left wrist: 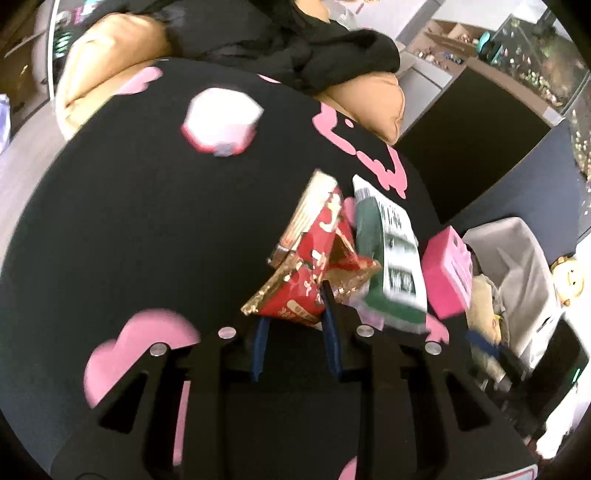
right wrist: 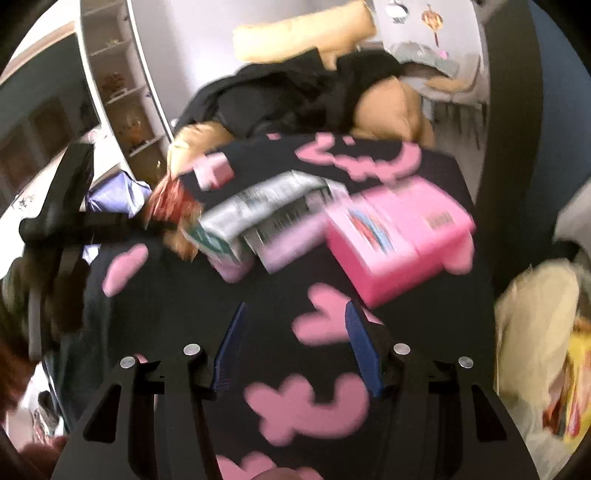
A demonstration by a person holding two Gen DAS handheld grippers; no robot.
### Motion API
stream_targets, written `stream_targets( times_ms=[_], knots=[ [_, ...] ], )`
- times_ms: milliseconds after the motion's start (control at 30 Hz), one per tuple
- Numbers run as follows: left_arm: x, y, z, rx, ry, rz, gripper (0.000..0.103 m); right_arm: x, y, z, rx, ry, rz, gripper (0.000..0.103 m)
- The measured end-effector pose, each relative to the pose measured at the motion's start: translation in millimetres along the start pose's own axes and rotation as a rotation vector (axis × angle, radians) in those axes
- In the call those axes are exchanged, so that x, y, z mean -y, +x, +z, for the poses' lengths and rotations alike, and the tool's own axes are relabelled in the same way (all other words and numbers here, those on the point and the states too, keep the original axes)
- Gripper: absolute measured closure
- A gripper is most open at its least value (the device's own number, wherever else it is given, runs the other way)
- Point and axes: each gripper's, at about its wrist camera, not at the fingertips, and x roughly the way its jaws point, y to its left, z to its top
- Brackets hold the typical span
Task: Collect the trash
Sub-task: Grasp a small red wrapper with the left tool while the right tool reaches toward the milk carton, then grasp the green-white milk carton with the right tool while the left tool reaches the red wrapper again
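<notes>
the left gripper (left wrist: 293,314) sits closed on a red wrapper (left wrist: 314,266), its blue pads (left wrist: 328,314) pinching the crumpled red-and-gold foil at the lower edge, so the wrapper stands up from between the fingers over the black cloth (left wrist: 147,221) with pink shapes. just right of the wrapper lies a green-and-white packet (left wrist: 391,251), touching or overlapping it (the blur makes the edge hard to read). right of that again a pink box (left wrist: 448,273) sits tilted near the cloth's edge. beyond the edge, lower right, a white bin (left wrist: 524,266) holds some beige paper. further up the cloth a white and pink lump (left wrist: 221,122) lies alone, well apart from the rest. behind it are tan cushions (left wrist: 110,55) with dark clothing (left wrist: 295,44) thrown across them.

the right gripper (right wrist: 295,347) hangs open over the same cloth (right wrist: 184,314), nothing between its blue pads (right wrist: 362,350). just ahead and to its right is the pink box (right wrist: 399,236), the nearest item to it. left of the box the green-and-white packet (right wrist: 266,214) lies flat, touching it. past the packet's left end the red wrapper (right wrist: 170,199) shows, with the black frame of the left gripper (right wrist: 92,221) reaching in from the left. at the far right a pale bag (right wrist: 535,332) holds yellow scraps. cushions (right wrist: 303,33) and dark clothing (right wrist: 295,92) lie at the back.
</notes>
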Motion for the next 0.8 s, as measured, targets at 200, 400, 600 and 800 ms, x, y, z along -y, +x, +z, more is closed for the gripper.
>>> stream_targets(
  times_ms=[200,400,600,800],
  knots=[
    [-20.2,-26.0,-37.4,0.039,-0.051,0.006,0.076,-26.1,42.1,57.4,-0.024,0.042,-0.018,0.051],
    [-37.8,-48.0,-53.8,0.095,-0.055,0.008,0.076,-30.4,103.3,86.2,-0.106,0.153,-0.084,0.051],
    [-57.8,-59.3,-63.3,0.107,-0.088,-0.043,0.062,-32.0,122.5,90.8,-0.117,0.173,-0.117,0.05],
    [-65.8,-67.1,-69.8,0.119,-0.104,-0.085,0.057,-33.4,120.1,86.7,-0.131,0.137,-0.074,0.05]
  ],
)
